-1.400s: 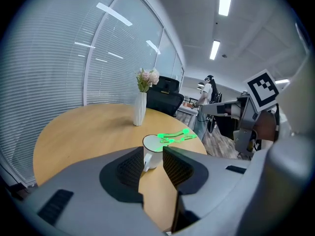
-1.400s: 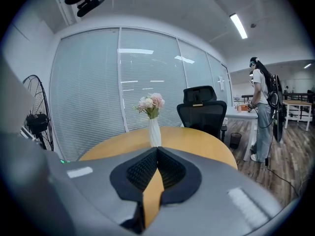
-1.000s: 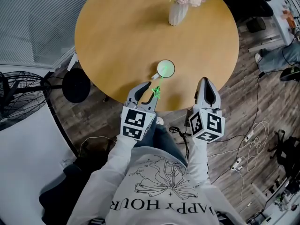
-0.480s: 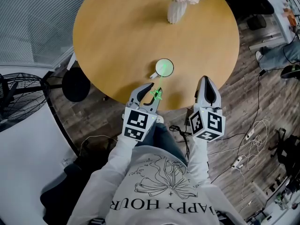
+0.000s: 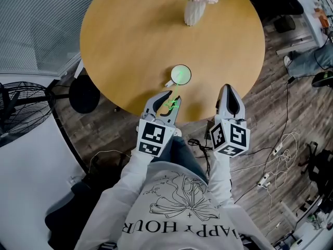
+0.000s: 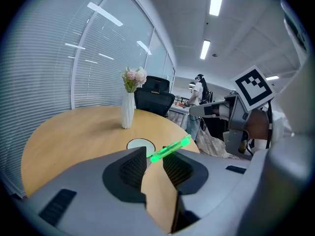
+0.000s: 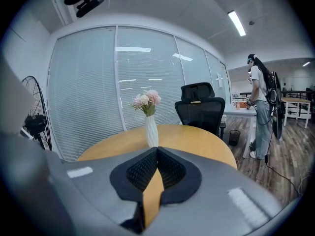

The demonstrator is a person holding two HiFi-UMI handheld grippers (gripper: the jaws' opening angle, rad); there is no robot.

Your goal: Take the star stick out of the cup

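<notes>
A white cup [image 5: 180, 74] stands near the front edge of the round wooden table [image 5: 130, 40]. My left gripper [image 5: 170, 99] is just in front of it, shut on the glowing green star stick [image 5: 173, 97]. In the left gripper view the star stick [image 6: 171, 149] slants up to the right from the jaw tips of my left gripper [image 6: 155, 156], and its far end passes right of the cup [image 6: 140, 144]. I cannot tell whether its tip is still inside the cup. My right gripper [image 5: 227, 89] is shut and empty at the table's edge, right of the cup; its jaws [image 7: 157, 151] touch.
A white vase of pink flowers [image 5: 195, 12] stands at the table's far side. A floor fan [image 5: 21, 111] is at the left. Cables [image 5: 276, 155] lie on the wood floor at the right. A black office chair [image 7: 199, 107] and a standing person [image 7: 260, 112] are beyond the table.
My left gripper has drawn back slightly toward me with the star stick, so the star end sits a little farther from the cup. The right gripper has not moved.
</notes>
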